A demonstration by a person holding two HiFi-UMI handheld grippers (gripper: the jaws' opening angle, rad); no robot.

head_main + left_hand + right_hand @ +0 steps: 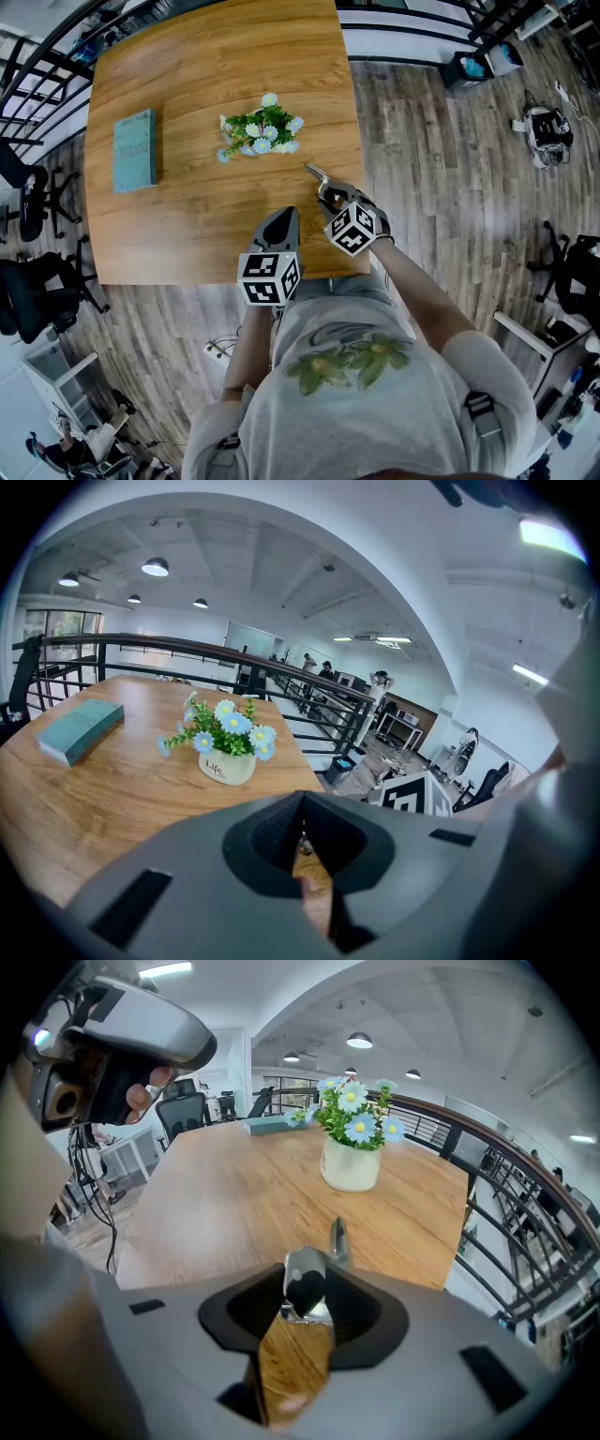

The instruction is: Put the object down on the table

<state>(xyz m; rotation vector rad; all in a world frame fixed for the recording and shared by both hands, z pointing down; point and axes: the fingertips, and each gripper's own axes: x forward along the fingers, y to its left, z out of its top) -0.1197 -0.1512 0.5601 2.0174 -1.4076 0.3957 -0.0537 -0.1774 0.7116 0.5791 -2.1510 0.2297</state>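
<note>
A shiny metal tool (306, 1281) with a thin handle (315, 174) lies between the jaws of my right gripper (327, 194), low over the right part of the wooden table (187, 216). Those jaws stand apart, and bare wood shows between them just behind the tool. Whether the tool rests on the wood I cannot tell. My left gripper (282, 225) hovers at the table's near edge, left of the right one, with its jaw tips (301, 800) together and nothing in them.
A white pot of blue and white flowers (262, 127) stands mid-table, just beyond the right gripper. A teal book (135, 150) lies at the far left. Black railings (187, 653) run behind the table. Office chairs (37, 281) stand on the floor to the left.
</note>
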